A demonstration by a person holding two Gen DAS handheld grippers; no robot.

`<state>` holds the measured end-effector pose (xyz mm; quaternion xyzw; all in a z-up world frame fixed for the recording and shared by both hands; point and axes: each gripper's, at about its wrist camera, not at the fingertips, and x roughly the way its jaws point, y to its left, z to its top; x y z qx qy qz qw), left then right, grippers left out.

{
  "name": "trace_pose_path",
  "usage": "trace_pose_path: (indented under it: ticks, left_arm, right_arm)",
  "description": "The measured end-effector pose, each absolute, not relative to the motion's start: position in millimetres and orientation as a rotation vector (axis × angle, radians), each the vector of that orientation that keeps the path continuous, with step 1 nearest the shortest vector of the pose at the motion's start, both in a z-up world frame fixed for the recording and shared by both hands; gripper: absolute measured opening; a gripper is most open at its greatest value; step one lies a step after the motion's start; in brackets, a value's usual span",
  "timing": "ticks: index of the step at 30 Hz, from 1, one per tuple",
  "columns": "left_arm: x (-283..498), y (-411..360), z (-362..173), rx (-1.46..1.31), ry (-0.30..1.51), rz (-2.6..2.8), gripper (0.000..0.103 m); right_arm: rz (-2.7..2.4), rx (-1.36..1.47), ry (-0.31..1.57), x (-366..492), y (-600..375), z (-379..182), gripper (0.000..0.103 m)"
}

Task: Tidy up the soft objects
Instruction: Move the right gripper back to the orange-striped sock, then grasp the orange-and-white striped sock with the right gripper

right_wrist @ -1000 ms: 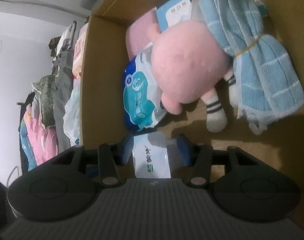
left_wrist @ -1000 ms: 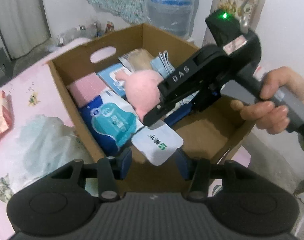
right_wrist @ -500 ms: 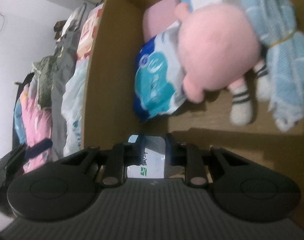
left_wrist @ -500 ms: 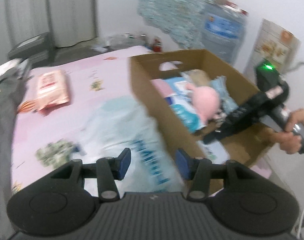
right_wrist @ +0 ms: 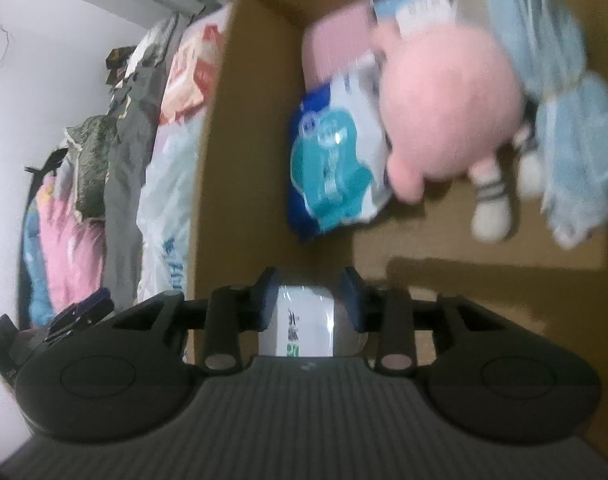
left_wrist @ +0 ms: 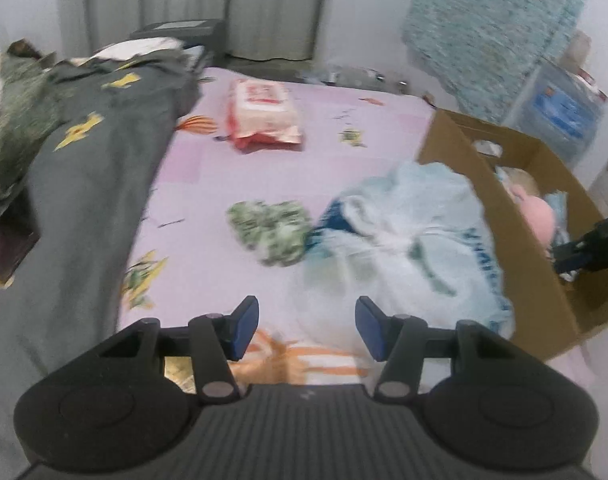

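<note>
My left gripper [left_wrist: 306, 312] hovers over the pink bed sheet [left_wrist: 232, 168], its jaws opening with nothing between them. Just ahead of it lie a pale blue plastic bag [left_wrist: 416, 248] and a crumpled green patterned cloth [left_wrist: 272, 228]. A pink wipes pack [left_wrist: 264, 112] sits farther back. My right gripper [right_wrist: 309, 292] is inside the cardboard box [right_wrist: 256, 160], its jaws opening around a white packet [right_wrist: 304, 324]; the pads stand off it. Deeper in the box are a pink plush [right_wrist: 448, 100], a teal tissue pack [right_wrist: 336, 168] and a blue towel [right_wrist: 576, 120].
A grey garment [left_wrist: 88, 184] covers the bed's left side. The box [left_wrist: 516, 280] stands at the bed's right edge, touching the bag, with the right gripper's black body [left_wrist: 600, 240] reaching in. A water jug [left_wrist: 564, 108] stands behind it. The views are blurred.
The left gripper has swung left, away from the box and out over the bed. The right gripper closed tight on the white packet, then parted its fingers again.
</note>
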<state>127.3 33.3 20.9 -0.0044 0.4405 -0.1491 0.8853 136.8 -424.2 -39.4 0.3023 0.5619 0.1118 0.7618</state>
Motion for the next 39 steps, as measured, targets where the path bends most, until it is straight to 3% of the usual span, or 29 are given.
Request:
trace_pose_path:
  ticks: [8, 13, 26, 32, 39]
  left_arm:
    - [109, 58, 9, -0.057, 0.919, -0.289, 0.055]
    - [99, 54, -11, -0.113, 0.976, -0.346, 0.054]
    - [120, 52, -59, -0.216, 1.105, -0.366, 0.055]
    - [133, 53, -67, -0.250, 1.125, -0.349, 0.056]
    - [144, 57, -69, -0.311, 1.118, -0.308, 0.054]
  right_arm:
    - [0.272, 0.536, 1.040, 142, -389, 31, 0.041]
    - [0.490, 0.531, 1.029, 151, -316, 43, 0.041]
    - [0.778, 0.110, 1.426, 219, -64, -47, 0.041]
    - [0.738, 0.000, 1.493, 245, -37, -79, 0.041]
    - [0.740, 0.114, 1.534, 263, -50, -91, 0.044]
